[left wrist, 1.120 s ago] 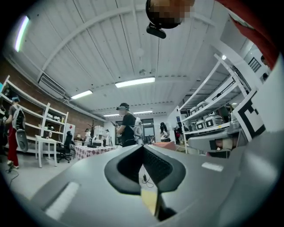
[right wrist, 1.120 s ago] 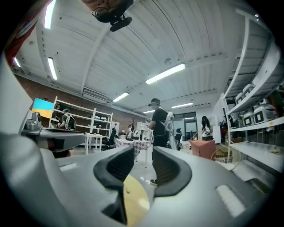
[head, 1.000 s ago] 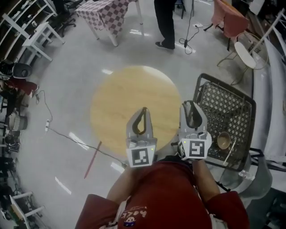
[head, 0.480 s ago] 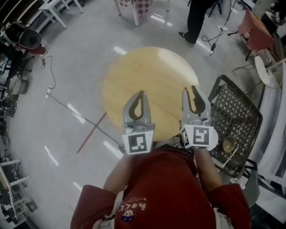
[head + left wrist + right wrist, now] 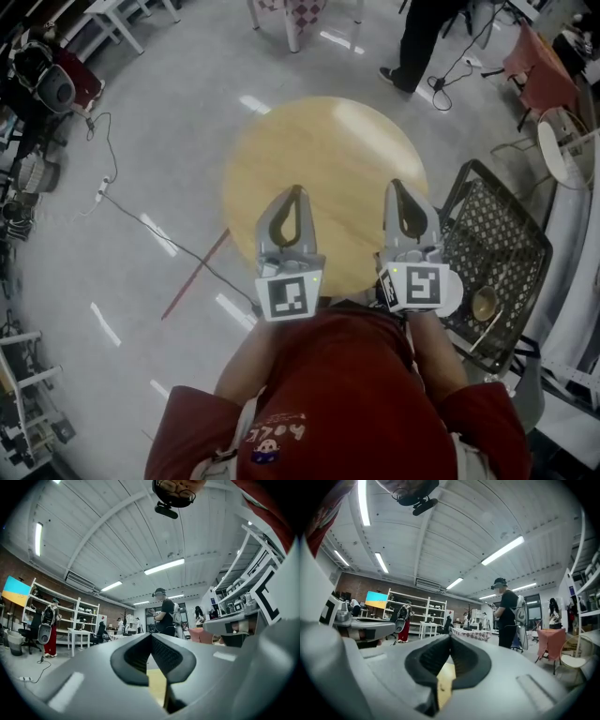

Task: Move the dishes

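Wooden round table point(image 5: 328, 150) below both claws. Left claw point(image 5: 295, 190) pressed together, nothing between. Right claw point(image 5: 401, 185) just closed, tips together, nothing between. Brown bowl point(image 5: 484, 302) sits in black mesh basket point(image 5: 502, 234) right of table.

the round table point(image 5: 323, 173) has a pale wood top, smooth and matt with only a faint sheen, and the grey floor point(image 5: 141, 159) around it is glossy, with bright streaks of reflected light. at the right the black mesh rack point(image 5: 495, 234) looks like painted metal, openwork and matt, and the bowl point(image 5: 485, 303) in its near end is tan with a soft shine. nearest, the person's red shirt point(image 5: 347, 394) is matt cloth, and the far table point(image 5: 302, 11) wears a checked cloth.
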Motion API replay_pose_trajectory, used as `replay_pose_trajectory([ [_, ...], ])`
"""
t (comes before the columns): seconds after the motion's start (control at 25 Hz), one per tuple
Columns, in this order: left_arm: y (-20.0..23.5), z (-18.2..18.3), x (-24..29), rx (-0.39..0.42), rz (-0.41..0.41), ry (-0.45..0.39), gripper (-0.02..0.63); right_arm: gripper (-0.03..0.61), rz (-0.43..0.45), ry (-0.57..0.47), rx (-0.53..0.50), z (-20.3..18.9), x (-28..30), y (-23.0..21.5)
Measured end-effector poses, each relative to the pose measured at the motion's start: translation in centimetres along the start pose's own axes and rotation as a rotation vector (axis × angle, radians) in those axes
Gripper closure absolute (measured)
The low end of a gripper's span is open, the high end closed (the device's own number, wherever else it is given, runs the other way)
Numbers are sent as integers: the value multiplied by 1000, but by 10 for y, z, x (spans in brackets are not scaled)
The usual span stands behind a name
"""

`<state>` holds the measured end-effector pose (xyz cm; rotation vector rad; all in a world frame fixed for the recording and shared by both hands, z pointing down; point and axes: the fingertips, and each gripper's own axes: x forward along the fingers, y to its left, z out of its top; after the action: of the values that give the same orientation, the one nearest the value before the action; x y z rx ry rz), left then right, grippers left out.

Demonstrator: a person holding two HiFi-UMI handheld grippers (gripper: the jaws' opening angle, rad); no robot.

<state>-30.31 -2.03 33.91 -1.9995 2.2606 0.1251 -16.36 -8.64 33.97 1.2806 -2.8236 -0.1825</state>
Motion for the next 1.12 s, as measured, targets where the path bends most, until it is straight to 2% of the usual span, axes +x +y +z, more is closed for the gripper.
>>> replay_pose_trajectory([
  [0.32,9,8,-4,-15,-4,-12,607,577,20,15,4,10,-1,14],
  [0.84,4,32,-9,-21,-72,15,607,578,24,50,0,27,-12,28],
  [1.12,-2,29,-16,0,-78,26,607,578,10,64,16,23,-21,23],
])
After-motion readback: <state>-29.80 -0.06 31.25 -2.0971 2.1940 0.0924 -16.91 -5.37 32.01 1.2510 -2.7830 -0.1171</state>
